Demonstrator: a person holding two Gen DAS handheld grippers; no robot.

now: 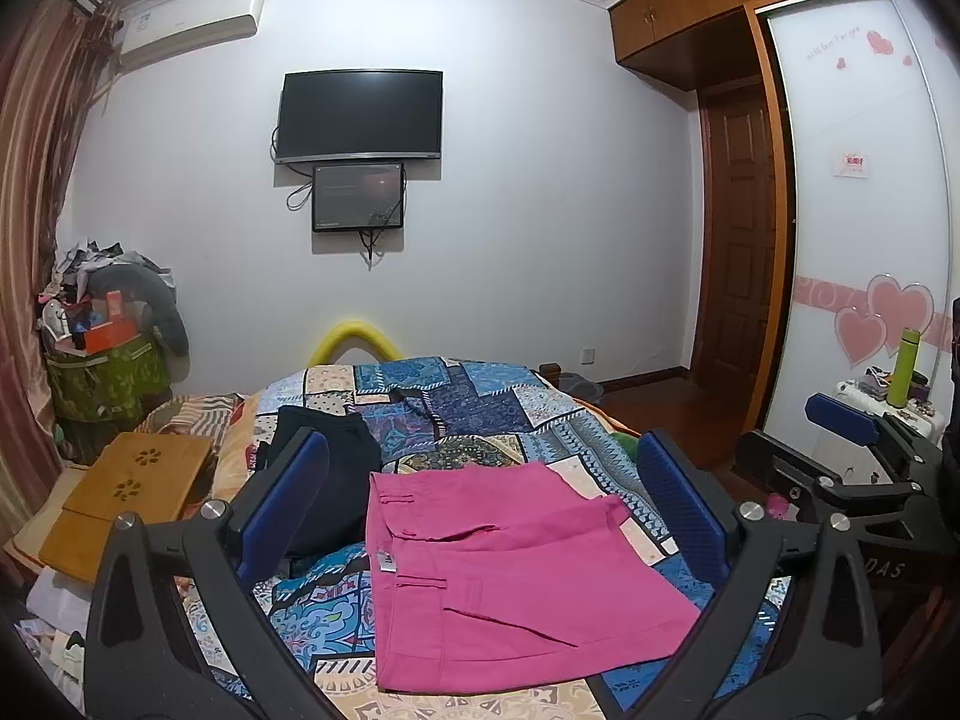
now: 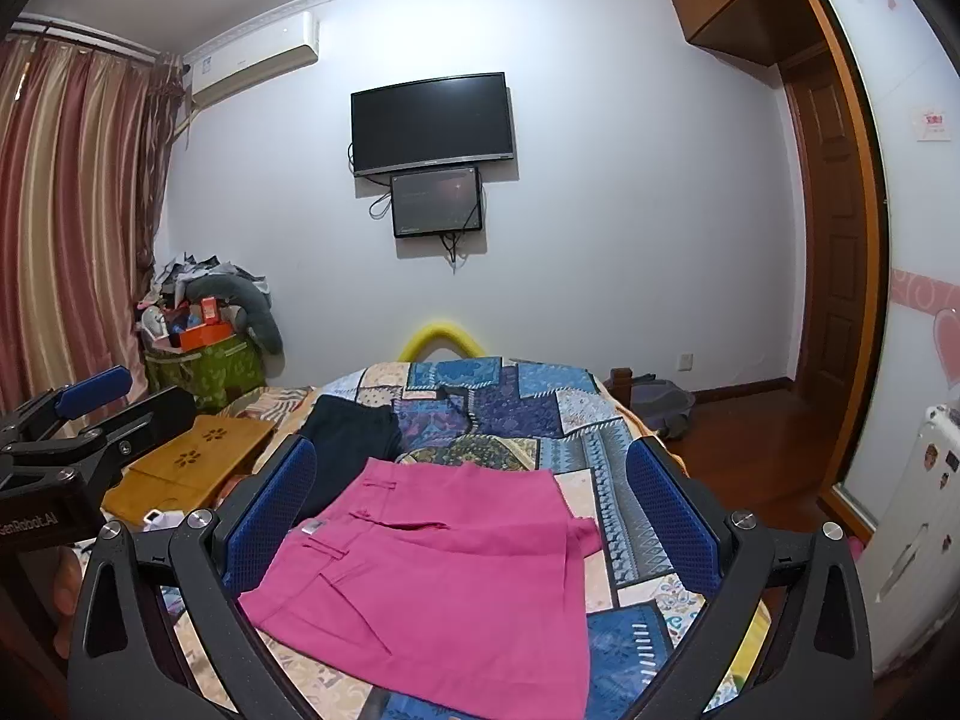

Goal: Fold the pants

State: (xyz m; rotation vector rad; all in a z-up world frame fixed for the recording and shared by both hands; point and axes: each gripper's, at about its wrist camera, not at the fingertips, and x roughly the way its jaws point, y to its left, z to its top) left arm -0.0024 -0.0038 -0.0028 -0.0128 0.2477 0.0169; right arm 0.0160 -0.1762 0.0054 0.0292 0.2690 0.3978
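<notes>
The pink pants (image 1: 480, 570) are seen folded on the bed (image 1: 492, 414); both grippers' jaws are held spread, empty. Edges should be squared before pressing flat.

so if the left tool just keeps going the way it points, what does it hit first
Most likely the pink pants lying on the patchwork bedspread; the left tool is open, tilted slightly down over them, though depth is hard to judge.

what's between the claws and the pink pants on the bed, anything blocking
Nothing visible. The pink pants lie folded on the patterned bedspread, in open view of the open left claw and open right claw. The dark garment lies behind them, to the left.
</notes>
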